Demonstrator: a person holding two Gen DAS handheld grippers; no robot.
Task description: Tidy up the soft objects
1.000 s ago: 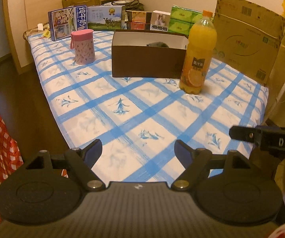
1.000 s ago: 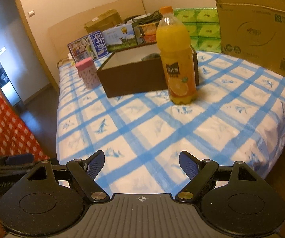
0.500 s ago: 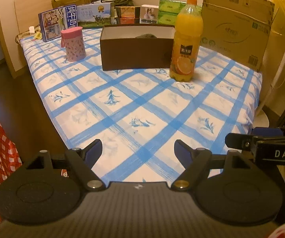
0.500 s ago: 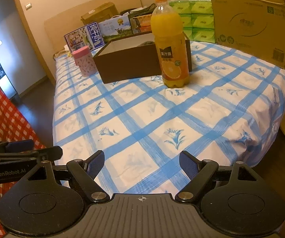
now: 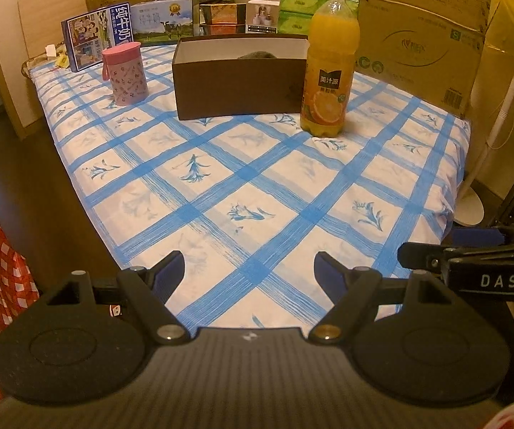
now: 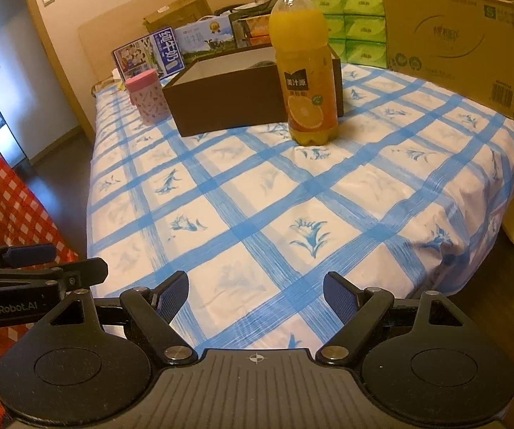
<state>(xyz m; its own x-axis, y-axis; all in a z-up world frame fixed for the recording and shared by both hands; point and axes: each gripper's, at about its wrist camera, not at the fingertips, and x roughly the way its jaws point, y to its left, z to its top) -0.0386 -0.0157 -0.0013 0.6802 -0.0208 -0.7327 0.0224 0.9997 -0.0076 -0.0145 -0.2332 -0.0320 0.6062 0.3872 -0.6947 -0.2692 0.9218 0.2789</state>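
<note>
Both tongs wide apart, empty: left gripper (image 5: 249, 268), right gripper (image 6: 255, 291) over near bed edge. Grey soft object (image 5: 257, 55) in brown box (image 5: 239, 85), far end. Gripper lettering: "DAS", "GenRobot.AI".

A bed (image 5: 257, 193) under a blue-checked floral sheet carries a pink patterned canister (image 5: 125, 73), an open brown box (image 5: 239, 87) and an orange juice bottle (image 5: 330, 64). The bottle stands just beside the box's right end. Cartons and tissue packs (image 5: 294, 14) line the far edge.

The left gripper (image 5: 249, 268) angles downward, jaws wide apart with nothing between them; the right gripper (image 6: 255, 289) sits in the same downward tilt, jaws equally spread and empty; the two are side by side, each showing at the edge of the other's view.
</note>
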